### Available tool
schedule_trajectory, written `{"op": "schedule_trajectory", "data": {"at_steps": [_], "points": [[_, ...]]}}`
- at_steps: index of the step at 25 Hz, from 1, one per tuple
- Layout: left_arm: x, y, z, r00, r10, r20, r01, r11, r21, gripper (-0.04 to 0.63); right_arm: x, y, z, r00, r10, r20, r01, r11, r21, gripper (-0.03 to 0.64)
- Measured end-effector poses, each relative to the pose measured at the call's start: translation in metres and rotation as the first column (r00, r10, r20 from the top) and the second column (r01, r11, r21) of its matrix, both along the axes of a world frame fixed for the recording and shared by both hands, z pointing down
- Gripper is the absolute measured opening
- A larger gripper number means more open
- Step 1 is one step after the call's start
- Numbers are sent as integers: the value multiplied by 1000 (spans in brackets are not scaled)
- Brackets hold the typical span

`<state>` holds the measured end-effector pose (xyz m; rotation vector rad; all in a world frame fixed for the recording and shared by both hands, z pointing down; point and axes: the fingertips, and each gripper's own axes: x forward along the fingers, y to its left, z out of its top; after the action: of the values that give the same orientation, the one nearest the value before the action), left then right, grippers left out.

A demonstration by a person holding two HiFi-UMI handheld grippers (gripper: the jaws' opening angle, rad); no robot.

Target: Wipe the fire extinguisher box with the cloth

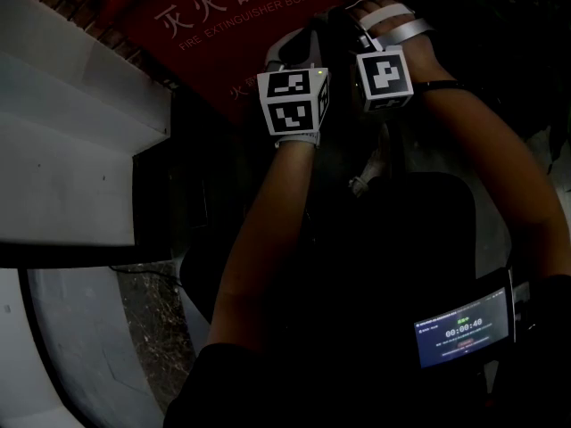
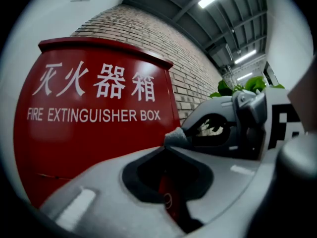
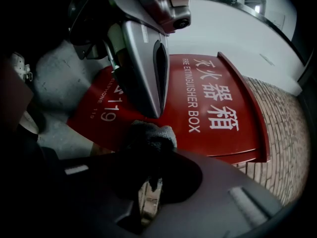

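Red lettered box upright; grey cloth bunched.

The fire extinguisher box stands against a brick wall behind it. Before its front the left gripper and right gripper sit side by side. A cloth sits between the right gripper's jaws, just beside the left gripper's tip. A small screen lies lower right, nearer the person.

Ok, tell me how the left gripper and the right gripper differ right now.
The right gripper is shut on a grey cloth; the left gripper is shut on nothing. In the head view the left gripper sits lower in the frame than the right gripper. Both are held close together at the red box.
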<state>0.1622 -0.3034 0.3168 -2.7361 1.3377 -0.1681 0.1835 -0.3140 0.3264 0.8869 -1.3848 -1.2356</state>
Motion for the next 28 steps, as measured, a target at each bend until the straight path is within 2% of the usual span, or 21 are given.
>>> {"op": "schedule_trajectory", "data": {"at_steps": [4, 9, 13, 17, 21, 28], "points": [[0, 1, 12, 1000, -14, -7, 14, 1000, -1, 3, 1, -1, 17, 1000, 4, 6, -4, 999, -48, 34], [1, 2, 29, 1000, -21, -15, 20, 1000, -12, 3, 1, -1, 36, 997, 3, 74, 9, 987, -163, 32], [0, 1, 37, 1000, -22, -14, 21, 1000, -22, 3, -2, 3, 49, 993, 21, 116, 17, 947, -320, 32], [0, 1, 46, 1000, -23, -14, 22, 999, -32, 3, -5, 6, 54, 986, 28, 164, 40, 918, -394, 32], [0, -1, 62, 1000, -25, -12, 25, 998, -49, 3, -5, 5, 75, 992, 32, 120, 24, 900, -435, 32], [-7, -1, 96, 1000, -29, 7, 30, 996, -84, 3, -7, 5, 115, 995, 32, 96, 20, 865, -501, 32]]}}
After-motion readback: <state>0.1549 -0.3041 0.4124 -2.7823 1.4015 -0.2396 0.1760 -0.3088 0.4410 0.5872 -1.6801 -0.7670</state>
